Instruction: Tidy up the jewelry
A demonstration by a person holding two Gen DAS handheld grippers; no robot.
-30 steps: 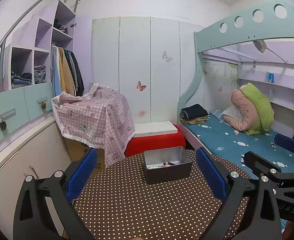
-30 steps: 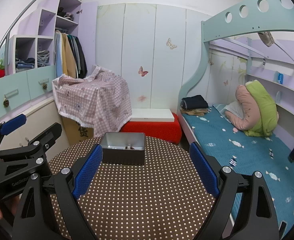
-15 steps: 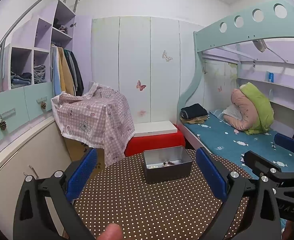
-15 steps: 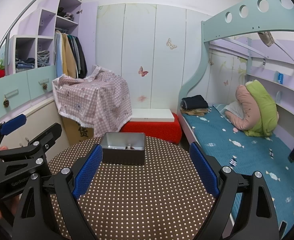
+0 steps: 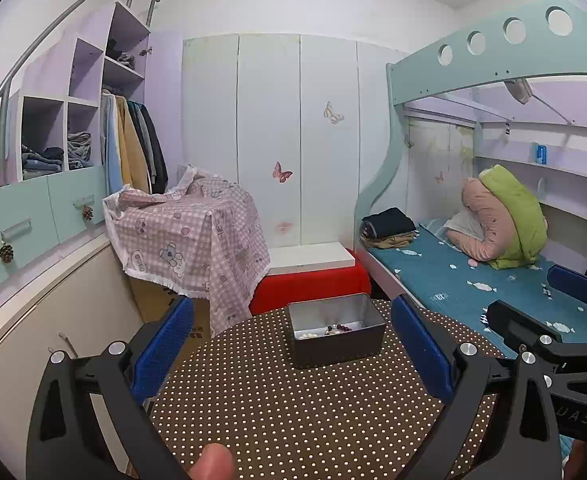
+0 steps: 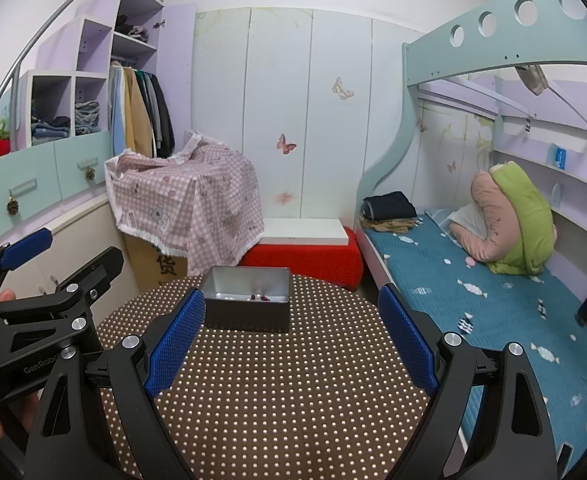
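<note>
The metal tin point(image 5: 335, 334) with the beads point(image 5: 339, 327) is sitting at the far side of the dotted table point(image 5: 293, 412), straight ahead of both grippers. The left gripper point(image 5: 293, 352) and right gripper point(image 6: 291, 340) are both holding their jaws wide, gripping nothing; the left one seems slightly nearer.

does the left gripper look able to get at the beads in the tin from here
Probably yes. The left gripper is open, the metal tin has no lid, and only bare dotted tablecloth lies between; the beads sit low inside.
</note>
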